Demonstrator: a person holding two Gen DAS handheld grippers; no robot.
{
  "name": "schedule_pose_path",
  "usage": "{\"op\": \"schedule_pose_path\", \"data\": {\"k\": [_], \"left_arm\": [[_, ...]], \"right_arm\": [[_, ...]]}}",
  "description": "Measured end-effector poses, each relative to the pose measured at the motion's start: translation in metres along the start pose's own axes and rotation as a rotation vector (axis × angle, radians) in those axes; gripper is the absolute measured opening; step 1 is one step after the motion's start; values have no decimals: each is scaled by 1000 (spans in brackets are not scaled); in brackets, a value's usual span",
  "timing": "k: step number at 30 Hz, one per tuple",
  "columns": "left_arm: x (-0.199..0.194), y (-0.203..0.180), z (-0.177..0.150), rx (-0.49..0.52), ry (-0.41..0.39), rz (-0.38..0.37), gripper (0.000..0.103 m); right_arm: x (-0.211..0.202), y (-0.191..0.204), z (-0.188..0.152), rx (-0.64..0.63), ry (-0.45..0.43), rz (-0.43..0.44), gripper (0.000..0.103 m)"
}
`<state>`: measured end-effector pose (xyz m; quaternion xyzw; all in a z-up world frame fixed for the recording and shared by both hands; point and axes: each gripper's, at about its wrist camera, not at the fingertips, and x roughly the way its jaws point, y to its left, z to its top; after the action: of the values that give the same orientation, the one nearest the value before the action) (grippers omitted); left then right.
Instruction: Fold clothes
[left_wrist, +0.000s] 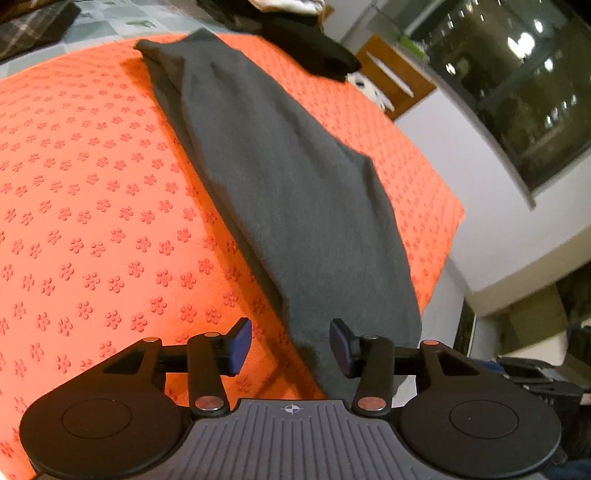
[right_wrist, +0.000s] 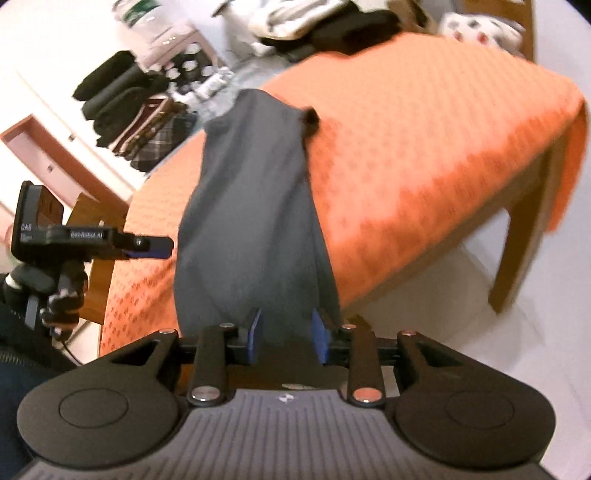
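Left wrist view: the grey garment (left_wrist: 280, 177) is seen folded into a long strip across the orange-covered table (left_wrist: 74, 184), its near end draped over the front edge. Both the left gripper (left_wrist: 291, 347) and right gripper (right_wrist: 287, 338) are parted, nothing clamped. Soft, limp, light cloth is judged; the near corners should be pinched.

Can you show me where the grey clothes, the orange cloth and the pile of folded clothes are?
grey garment (left_wrist: 280, 184): left wrist view, middle of its top layer.
orange cloth (left_wrist: 85, 177): left wrist view, bare patterned part.
pile of folded clothes (right_wrist: 125, 107): right wrist view, side of stack.
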<state>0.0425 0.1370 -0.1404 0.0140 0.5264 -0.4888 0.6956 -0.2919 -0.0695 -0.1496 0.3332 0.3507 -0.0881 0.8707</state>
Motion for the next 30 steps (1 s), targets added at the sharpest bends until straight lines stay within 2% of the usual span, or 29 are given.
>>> {"op": "schedule_pose_path", "data": {"k": [7, 14, 15, 16, 20, 23, 27, 30], "left_arm": [[-4, -4, -20, -88, -105, -13, 50], [-9, -15, -47, -111, -155, 37, 50], [-11, -17, -50, -105, -162, 41, 50], [-13, -19, -51, -101, -170, 44, 50], [-15, -20, -55, -110, -190, 51, 50], [-14, -18, -59, -132, -198, 55, 50], [-10, -18, -60, -152, -205, 46, 50], [-6, -17, -61, -166, -202, 28, 50]], "right_arm": [[51, -16, 62, -78, 12, 59, 35], [95, -26, 86, -110, 118, 111, 37], [97, -26, 87, -107, 136, 130, 27], [100, -27, 89, -104, 154, 150, 6], [96, -36, 98, -41, 174, 283, 6], [99, -42, 101, -36, 190, 284, 8], [110, -43, 99, -46, 232, 285, 31], [116, -43, 99, -40, 255, 314, 32]]}}
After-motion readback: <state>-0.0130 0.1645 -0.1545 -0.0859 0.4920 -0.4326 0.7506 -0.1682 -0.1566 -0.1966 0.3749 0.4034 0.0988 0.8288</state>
